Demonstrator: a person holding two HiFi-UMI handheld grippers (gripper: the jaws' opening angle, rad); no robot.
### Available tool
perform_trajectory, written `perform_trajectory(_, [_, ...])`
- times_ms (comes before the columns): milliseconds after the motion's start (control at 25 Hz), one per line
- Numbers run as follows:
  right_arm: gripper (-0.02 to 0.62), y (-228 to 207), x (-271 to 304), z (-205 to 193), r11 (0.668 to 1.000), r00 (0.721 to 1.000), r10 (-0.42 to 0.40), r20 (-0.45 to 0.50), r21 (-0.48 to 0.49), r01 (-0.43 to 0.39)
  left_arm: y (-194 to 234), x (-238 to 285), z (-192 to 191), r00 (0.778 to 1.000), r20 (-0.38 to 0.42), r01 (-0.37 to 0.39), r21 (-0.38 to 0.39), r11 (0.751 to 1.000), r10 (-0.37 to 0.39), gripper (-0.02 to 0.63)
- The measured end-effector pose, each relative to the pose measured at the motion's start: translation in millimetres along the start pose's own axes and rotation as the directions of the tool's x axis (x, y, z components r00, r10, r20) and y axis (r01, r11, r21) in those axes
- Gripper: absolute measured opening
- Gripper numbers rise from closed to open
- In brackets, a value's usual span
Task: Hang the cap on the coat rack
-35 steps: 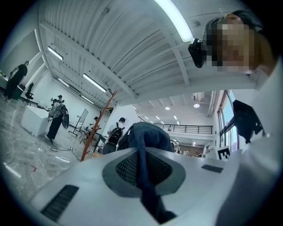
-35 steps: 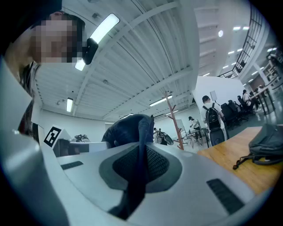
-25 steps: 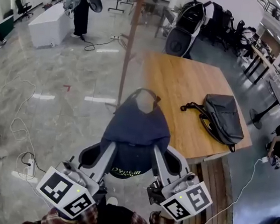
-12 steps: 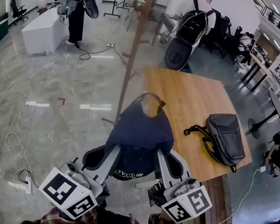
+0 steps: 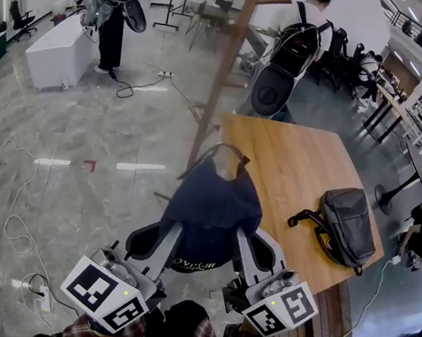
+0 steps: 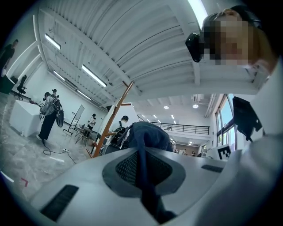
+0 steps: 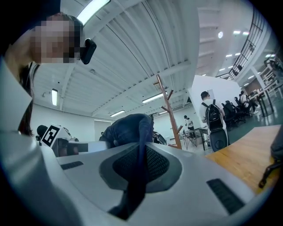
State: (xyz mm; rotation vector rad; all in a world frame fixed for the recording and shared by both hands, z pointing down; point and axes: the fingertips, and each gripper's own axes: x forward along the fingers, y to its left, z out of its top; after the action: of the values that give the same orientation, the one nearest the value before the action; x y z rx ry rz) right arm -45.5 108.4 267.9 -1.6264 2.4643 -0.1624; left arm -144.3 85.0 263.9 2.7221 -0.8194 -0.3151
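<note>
A navy cap [image 5: 210, 209] with yellow lettering on its near edge hangs between my two grippers, its back strap loop pointing toward the coat rack. My left gripper [image 5: 166, 232] is shut on the cap's left edge and my right gripper [image 5: 245, 240] is shut on its right edge. The wooden coat rack [image 5: 222, 74] stands just beyond the cap, with pegs near its top. In the left gripper view, cap fabric [image 6: 148, 134] runs down between the closed jaws of the left gripper [image 6: 143, 170], and the rack [image 6: 112, 119] stands behind. The right gripper view shows the cap [image 7: 128, 128] pinched in the right gripper [image 7: 139, 167], with the rack [image 7: 168, 110] beyond.
A wooden table [image 5: 295, 167] stands to the right with a black backpack [image 5: 345, 226] on it. A person wearing a backpack [image 5: 285, 59] stands behind the rack. Cables [image 5: 8, 200] trail over the floor at left. A white counter [image 5: 54, 49] is far left.
The cap and both grippers have come closer to the coat rack; the rack's pole now looms larger and more to the right. Both grips are unchanged.
</note>
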Motion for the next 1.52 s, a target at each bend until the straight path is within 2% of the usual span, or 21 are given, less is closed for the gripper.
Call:
perform_trajectory(200, [0.022, -27.8, 30.1, -10.6, 0.999, 0.999, -0.041, -0.032, 0.015, 0.041, 33.1, 32.7, -8.4, 0.999, -0.031, 0.011, -0.045, 0.999, -0.013, 0.021])
perform_trajectory(400, [0.021, -78.7, 56.5, -17.8, 0.997, 0.996, -0.066, -0.053, 0.034, 0.068, 57.4, 85.5, -22.4, 0.999, -0.050, 0.017, -0.076, 0.997, -0.021, 0.021])
perform_trajectory(760, [0.023, -169.0, 127.8, 16.1, 0.999, 1.000, 0.005, -0.020, 0.044, -0.004, 95.0, 188.2, 1.7, 1.000, 0.004, -0.017, -0.036, 0.999, 0.017, 0.021])
perform_trajectory(1080, [0.023, -235.8, 162.6, 43.0, 0.995, 0.996, 0.090, -0.006, 0.051, -0.089, 103.7, 259.7, 13.8, 0.996, 0.033, -0.077, -0.008, 0.997, 0.077, 0.021])
perform_trajectory(1320, [0.021, -263.0, 177.3, 46.7, 0.990, 0.991, 0.130, -0.021, 0.058, -0.129, 109.5, 285.9, 11.6, 0.992, 0.039, -0.118, -0.006, 0.993, 0.118, 0.021])
perform_trajectory(1520, [0.021, -274.0, 191.5, 47.3, 0.990, 0.991, 0.129, -0.019, 0.059, -0.128, 121.5, 299.7, 13.7, 0.993, 0.038, -0.116, -0.004, 0.993, 0.116, 0.021])
